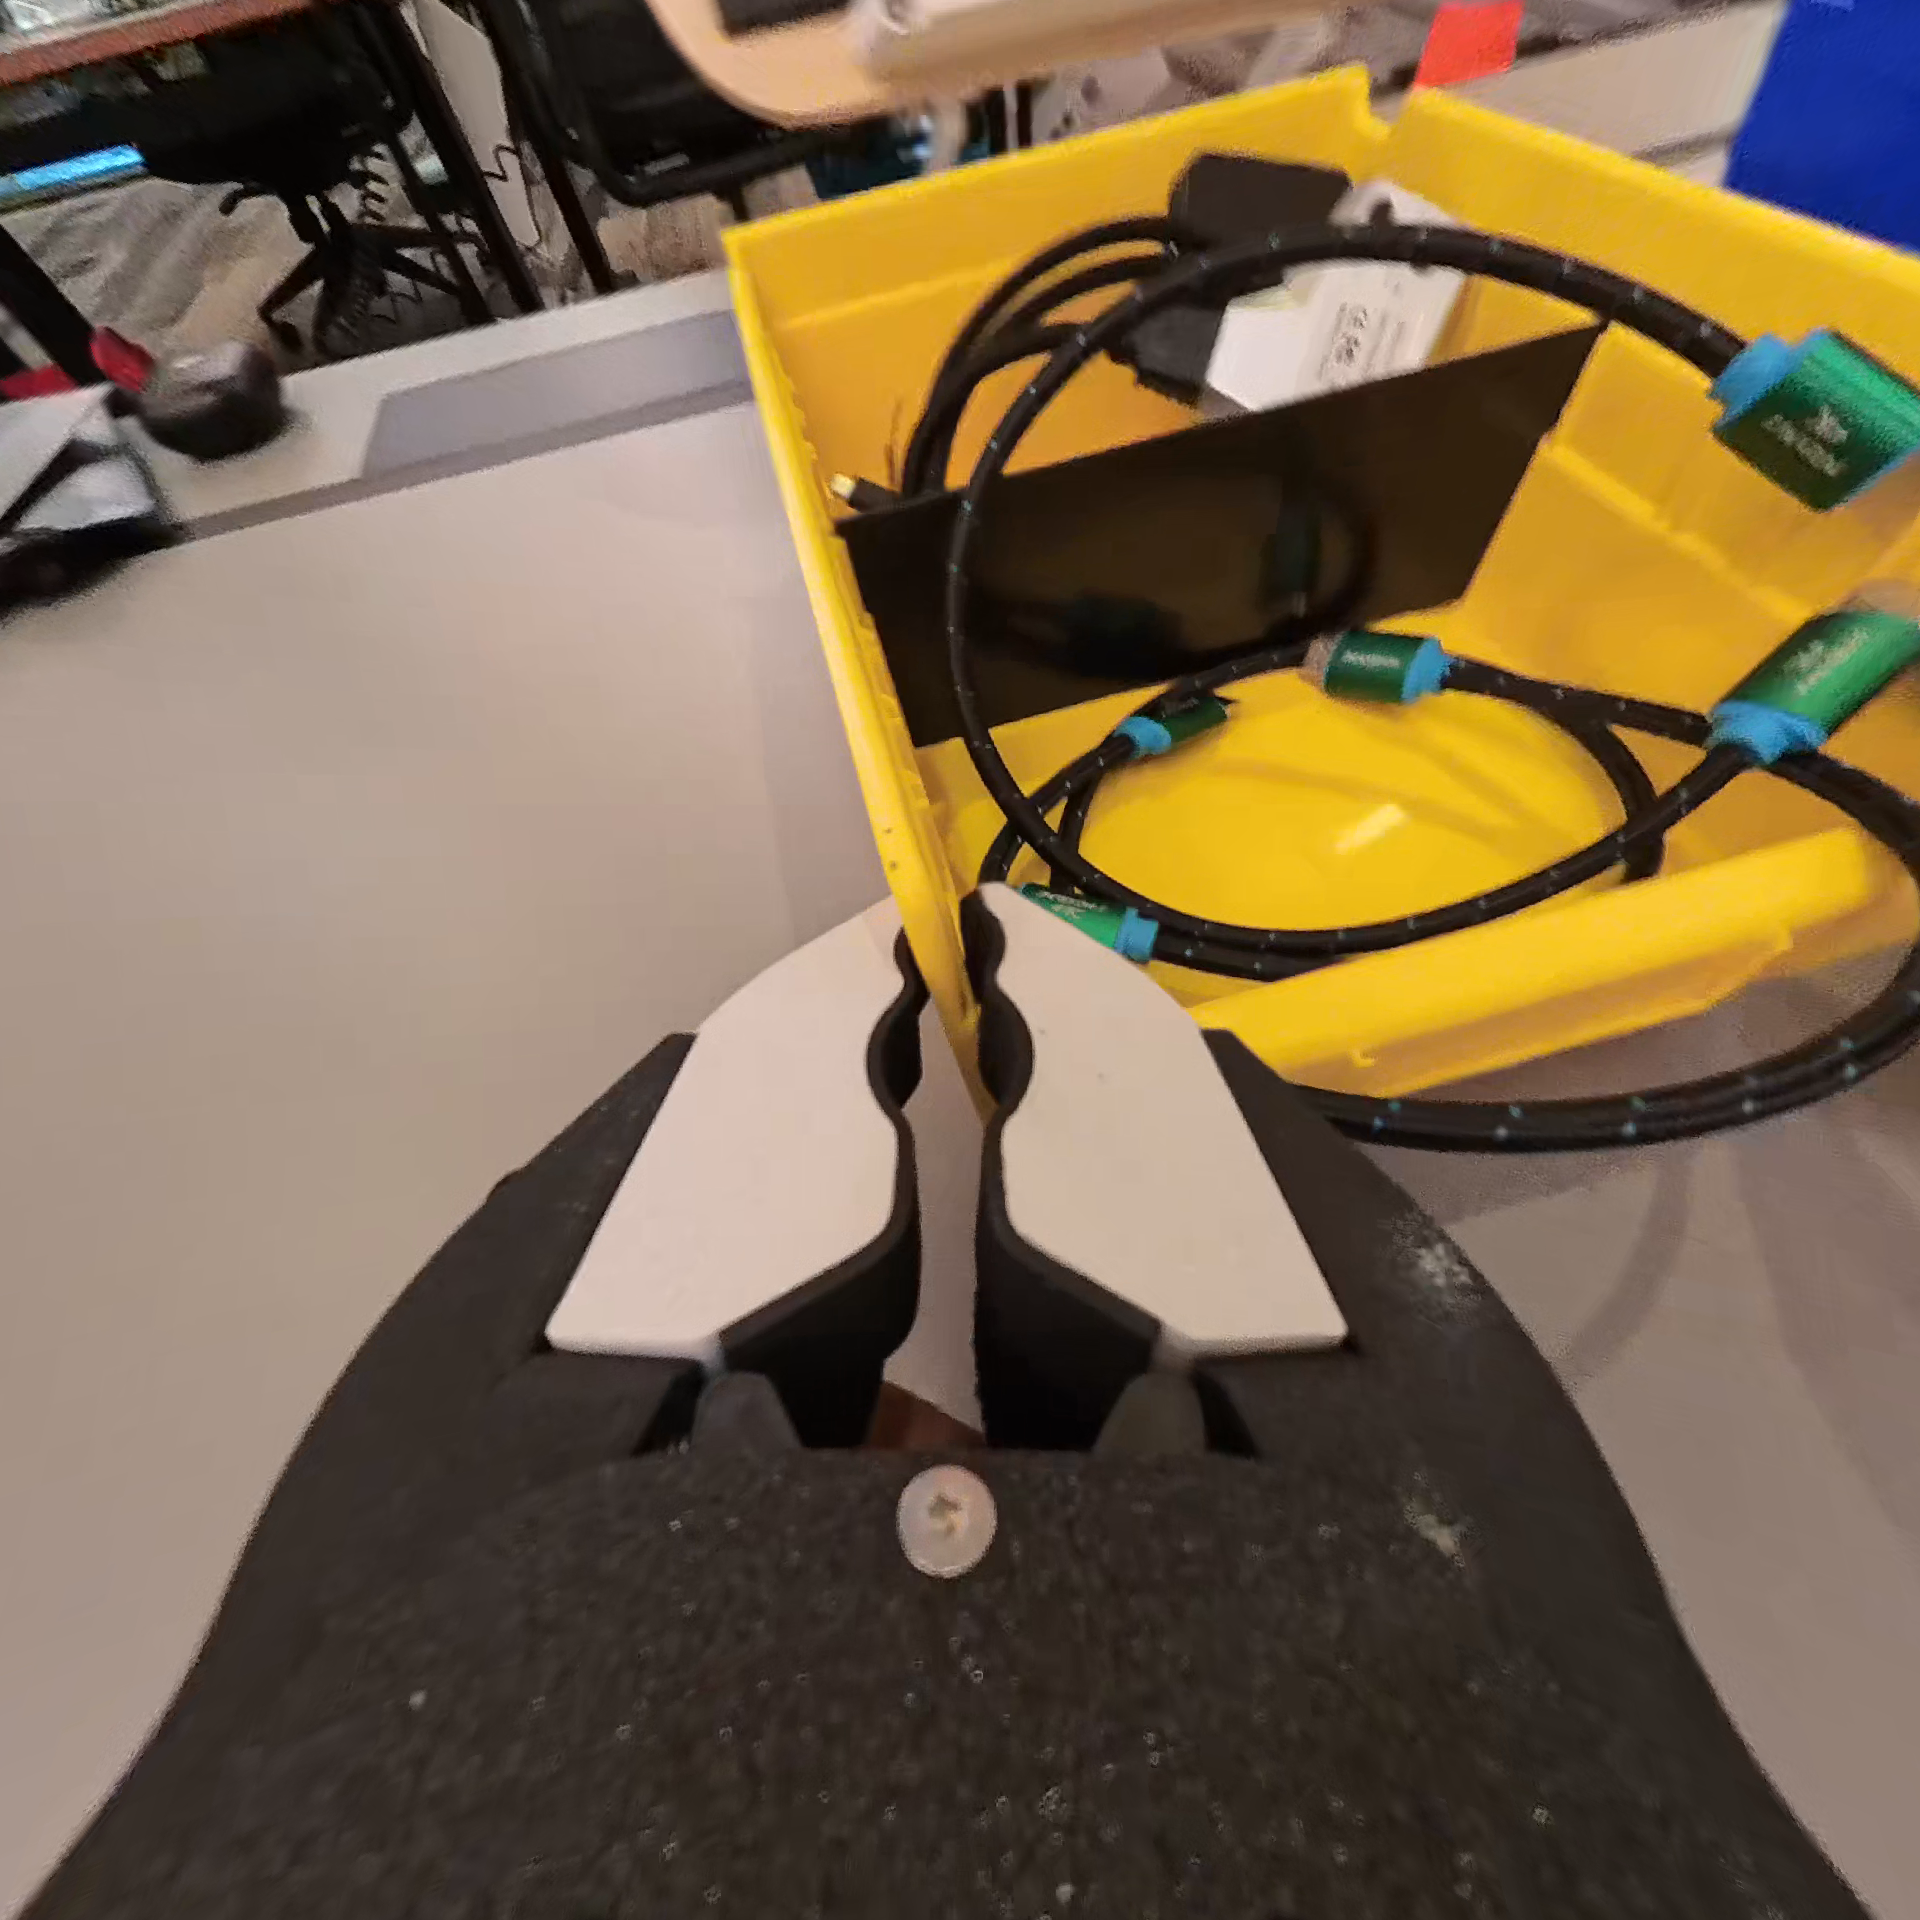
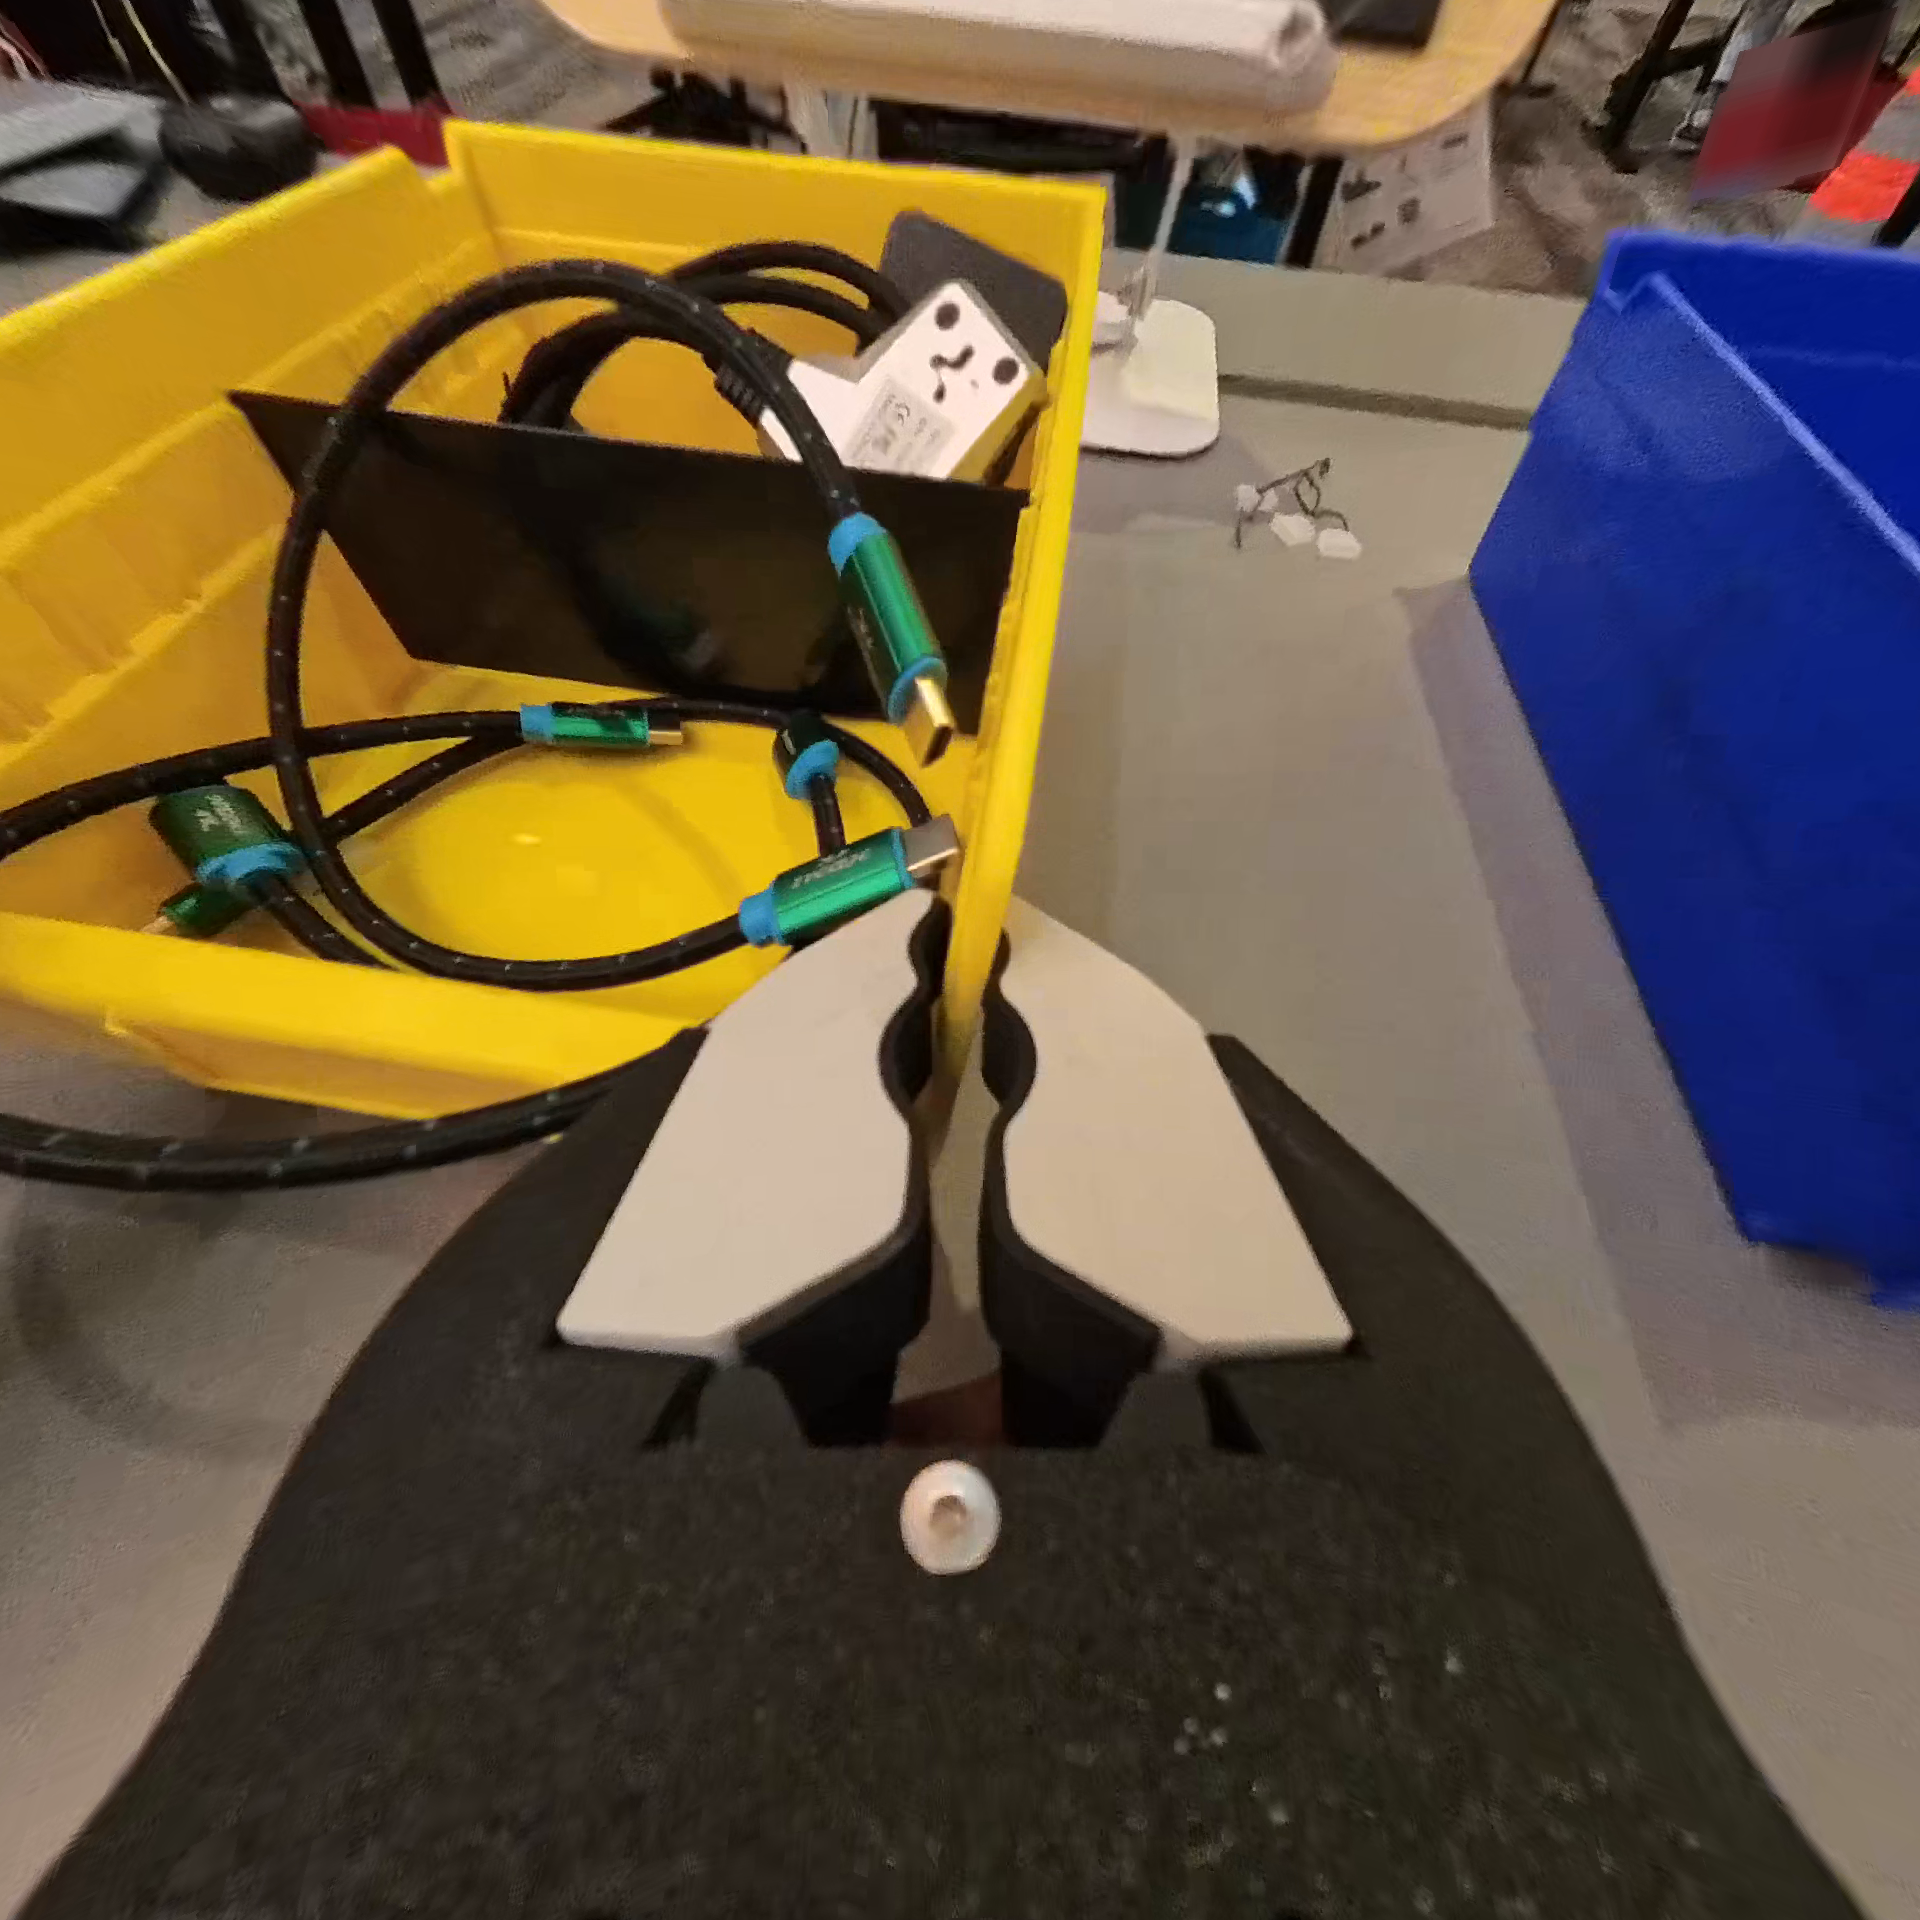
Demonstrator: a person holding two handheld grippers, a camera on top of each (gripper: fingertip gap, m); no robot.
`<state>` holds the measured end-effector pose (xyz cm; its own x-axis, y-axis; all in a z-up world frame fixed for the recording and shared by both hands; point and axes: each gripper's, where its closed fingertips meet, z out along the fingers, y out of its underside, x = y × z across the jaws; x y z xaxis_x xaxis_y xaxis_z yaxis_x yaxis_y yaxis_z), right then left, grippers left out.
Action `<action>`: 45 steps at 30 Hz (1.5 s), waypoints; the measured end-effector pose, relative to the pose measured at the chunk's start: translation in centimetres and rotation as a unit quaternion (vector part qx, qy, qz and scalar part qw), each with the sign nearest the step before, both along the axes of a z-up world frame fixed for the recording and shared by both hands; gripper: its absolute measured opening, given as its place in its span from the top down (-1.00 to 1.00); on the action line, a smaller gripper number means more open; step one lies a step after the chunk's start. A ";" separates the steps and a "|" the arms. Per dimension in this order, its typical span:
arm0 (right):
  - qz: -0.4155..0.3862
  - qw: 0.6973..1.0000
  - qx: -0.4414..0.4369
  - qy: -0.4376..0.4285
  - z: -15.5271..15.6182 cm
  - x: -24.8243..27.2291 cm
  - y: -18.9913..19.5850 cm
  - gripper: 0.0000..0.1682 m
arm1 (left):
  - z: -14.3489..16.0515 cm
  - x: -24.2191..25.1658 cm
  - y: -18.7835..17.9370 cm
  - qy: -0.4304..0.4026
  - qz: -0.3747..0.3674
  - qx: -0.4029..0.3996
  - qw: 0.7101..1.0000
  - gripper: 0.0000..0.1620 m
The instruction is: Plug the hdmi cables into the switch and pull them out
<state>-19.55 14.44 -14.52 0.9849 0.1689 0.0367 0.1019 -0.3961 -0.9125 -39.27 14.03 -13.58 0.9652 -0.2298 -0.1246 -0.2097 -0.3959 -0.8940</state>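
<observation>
A yellow bin (image 1: 1039, 208) (image 2: 260, 208) stands on the grey table. In it lie several black braided HDMI cables with green plugs (image 1: 1382, 665) (image 2: 842, 883). A white switch box (image 1: 1320, 332) (image 2: 935, 395) sits behind a black divider (image 1: 1195, 551) (image 2: 644, 551). My left gripper (image 1: 940, 925) is closed over the bin's left side wall near the front corner. My right gripper (image 2: 971, 925) is closed over the bin's right side wall. One cable (image 1: 1610, 1122) (image 2: 260, 1153) hangs out over the bin's front onto the table.
A blue bin (image 2: 1714, 727) (image 1: 1839, 104) stands to the right of the yellow one. A white stand base (image 2: 1153, 384) and small white connectors with wires (image 2: 1299, 520) lie behind on the table. Chairs and desks stand beyond the table's far edge.
</observation>
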 end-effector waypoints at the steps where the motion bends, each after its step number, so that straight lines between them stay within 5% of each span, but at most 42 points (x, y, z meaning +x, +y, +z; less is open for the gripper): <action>1: -0.003 1.000 0.015 -0.002 0.7 -1.3 -0.3 0.96 | 0.5 -1.5 0.2 -0.006 0.007 0.010 1.000 0.94; 10: 0.065 0.993 0.091 -0.024 4.1 -18.2 -0.6 0.93 | 4.0 -18.2 -0.7 -0.012 0.091 0.061 0.994 0.96; 14: 0.082 0.992 0.090 -0.033 3.1 -23.1 0.0 0.93 | 2.5 -22.8 -0.4 -0.021 0.099 0.057 0.993 0.96; 23: 0.152 0.988 0.003 -0.008 -0.3 -26.0 -0.3 0.87 | -1.0 -25.2 0.0 -0.051 0.129 0.026 0.990 0.95; 27: 0.279 0.958 -0.064 -0.003 0.0 -25.6 -3.1 0.82 | -1.1 -24.3 -0.4 -0.071 0.106 0.012 0.992 0.85; 31: 0.400 0.911 -0.096 -0.024 0.1 -20.3 -8.0 0.65 | -0.6 -25.1 -1.3 -0.046 0.123 0.021 0.991 0.86; 34: 0.403 0.912 -0.071 -0.019 0.4 -12.5 -8.8 0.65 | 0.7 -25.0 -1.9 -0.045 0.127 0.036 0.990 0.85; 39: 0.247 0.965 -0.019 0.088 1.1 4.6 -6.3 0.65 | 1.1 -25.2 -2.6 -0.033 0.158 0.032 0.986 0.89; 45: 0.091 0.981 0.119 0.124 5.6 17.8 -5.2 0.70 | 0.6 -24.3 -1.4 -0.031 0.141 0.027 0.989 0.94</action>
